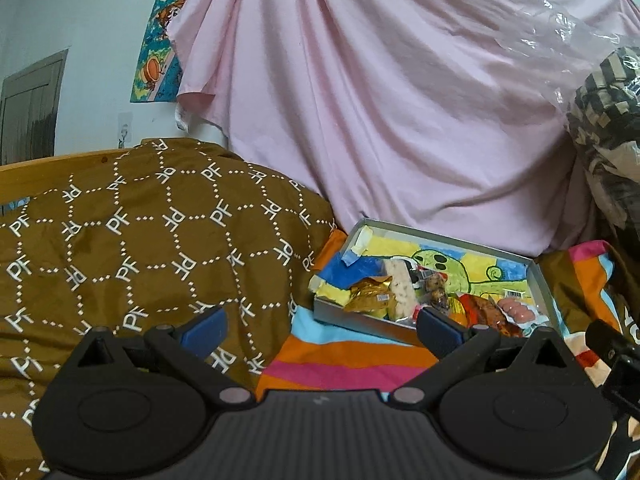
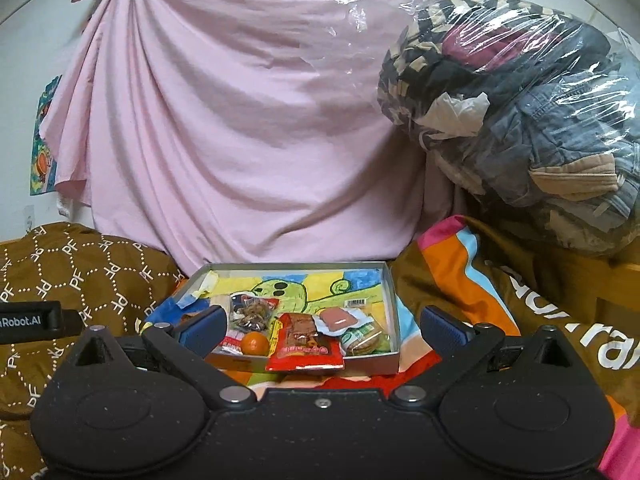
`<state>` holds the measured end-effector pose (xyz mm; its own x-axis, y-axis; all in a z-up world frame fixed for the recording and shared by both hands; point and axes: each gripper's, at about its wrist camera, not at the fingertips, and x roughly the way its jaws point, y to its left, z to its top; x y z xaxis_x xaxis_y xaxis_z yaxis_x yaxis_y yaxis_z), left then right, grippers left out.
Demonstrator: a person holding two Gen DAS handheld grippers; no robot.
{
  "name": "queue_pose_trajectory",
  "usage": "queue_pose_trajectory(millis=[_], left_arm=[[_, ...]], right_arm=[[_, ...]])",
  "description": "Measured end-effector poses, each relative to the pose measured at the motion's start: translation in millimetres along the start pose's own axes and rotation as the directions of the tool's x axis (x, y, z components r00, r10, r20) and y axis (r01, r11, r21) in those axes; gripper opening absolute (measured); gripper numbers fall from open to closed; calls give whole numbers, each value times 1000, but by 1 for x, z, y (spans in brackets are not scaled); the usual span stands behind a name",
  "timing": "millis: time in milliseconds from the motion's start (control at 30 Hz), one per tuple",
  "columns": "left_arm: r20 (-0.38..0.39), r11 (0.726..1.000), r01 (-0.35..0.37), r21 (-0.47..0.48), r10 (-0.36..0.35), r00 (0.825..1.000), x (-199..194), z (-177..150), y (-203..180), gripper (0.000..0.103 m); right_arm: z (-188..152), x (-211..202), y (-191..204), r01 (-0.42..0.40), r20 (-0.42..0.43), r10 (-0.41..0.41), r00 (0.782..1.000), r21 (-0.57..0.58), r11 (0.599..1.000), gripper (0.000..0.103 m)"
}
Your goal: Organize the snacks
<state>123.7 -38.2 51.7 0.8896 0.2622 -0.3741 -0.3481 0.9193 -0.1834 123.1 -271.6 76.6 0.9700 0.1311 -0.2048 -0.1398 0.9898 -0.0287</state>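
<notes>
A shallow grey box with a bright drawing on its floor lies on a striped blanket and holds the snacks. Inside are a red packet hanging over the front rim, an orange, a pink sausage pack and a clear bag of brown bits. The left wrist view shows the same box with a gold packet and a white rice-cracker pack. My left gripper is open and empty, left of the box. My right gripper is open and empty, just before the box.
A brown quilt with white letters bulges at the left. A pink sheet hangs behind. A clear plastic bag of clothes sits at the right. The striped blanket covers the surface under the box.
</notes>
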Motion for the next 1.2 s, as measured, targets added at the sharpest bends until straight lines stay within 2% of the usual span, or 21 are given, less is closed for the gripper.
queue_pose_trajectory(millis=[433, 700, 800, 1200], left_arm=[[2, 1000, 1, 0, -1, 1000, -21, -11, 13, 103], [36, 998, 35, 43, -36, 999, -34, -17, 13, 103], [44, 997, 36, 71, -40, 998, -36, -18, 10, 103], [33, 997, 31, 65, -33, 999, -37, -20, 15, 103]], right_arm=[[-5, -14, 0, 2, -7, -2, 1000, 11, 1000, 102], [-6, -15, 2, 6, -2, -6, 1000, -2, 1000, 102], [-6, -15, 0, 9, -5, -9, 1000, 3, 1000, 102], [-8, -25, 0, 2, -7, -2, 1000, 2, 1000, 102]])
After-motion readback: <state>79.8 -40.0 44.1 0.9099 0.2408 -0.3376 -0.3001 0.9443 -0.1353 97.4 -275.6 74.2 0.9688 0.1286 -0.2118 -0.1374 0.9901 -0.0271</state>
